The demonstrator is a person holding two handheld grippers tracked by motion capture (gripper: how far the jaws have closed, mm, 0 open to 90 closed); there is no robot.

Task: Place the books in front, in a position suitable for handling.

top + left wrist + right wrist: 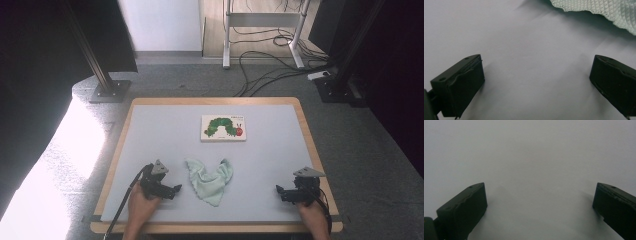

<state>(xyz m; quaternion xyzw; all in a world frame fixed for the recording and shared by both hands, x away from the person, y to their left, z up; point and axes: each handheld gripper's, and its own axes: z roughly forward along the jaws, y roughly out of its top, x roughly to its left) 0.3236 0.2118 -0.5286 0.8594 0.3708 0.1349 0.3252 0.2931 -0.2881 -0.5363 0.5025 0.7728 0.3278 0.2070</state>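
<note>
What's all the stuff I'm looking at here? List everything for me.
cloth: one, pale green, crumpled on the mat between the two tools, nearer the left one
book: one, white cover with a green caterpillar, flat on the mat beyond the cloth
mat: one, grey, covering the table
table: one, wooden edge around the mat
cables: several, black, on the floor beyond the table
left tool: one, black, jaws open, near the cloth, holding nothing
right tool: one, black, jaws open over bare mat
hands: two, at the near edge
</note>
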